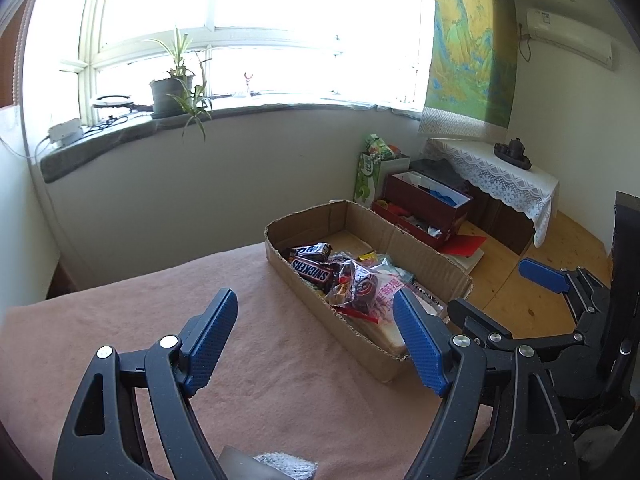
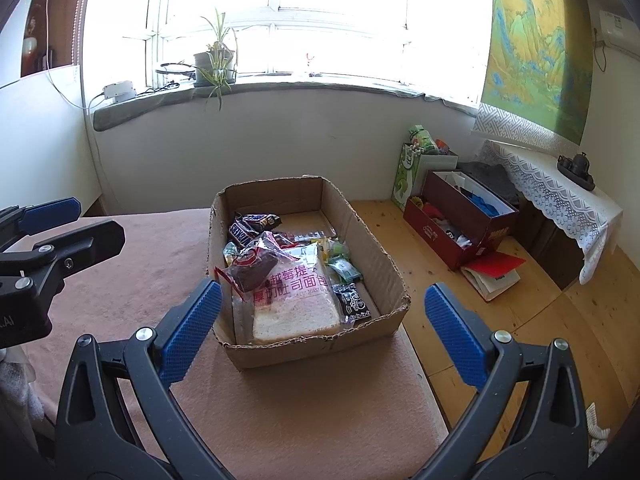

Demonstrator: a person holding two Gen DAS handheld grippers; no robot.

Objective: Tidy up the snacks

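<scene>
A shallow cardboard box point(image 2: 384, 268) sits on a pink cloth-covered table point(image 2: 280, 408). It holds a bag of sliced toast point(image 2: 296, 304), a dark pastry in a clear wrapper point(image 2: 256, 266), Snickers bars point(image 2: 244, 232), green candies point(image 2: 342, 266) and a black sachet point(image 2: 354, 302). The box point(image 1: 432, 264) and a Snickers bar point(image 1: 314, 270) also show in the left wrist view. My left gripper point(image 1: 316, 344) is open and empty, left of the box. My right gripper point(image 2: 320, 332) is open and empty, in front of the box's near wall.
The table's right edge drops to a wooden floor point(image 2: 520, 320). On the floor stand a red box of items point(image 2: 460, 220), a green carton point(image 2: 406, 176), a red booklet point(image 2: 496, 270) and a lace-covered low table point(image 2: 560, 196). A windowsill with a potted plant point(image 2: 216, 64) is behind.
</scene>
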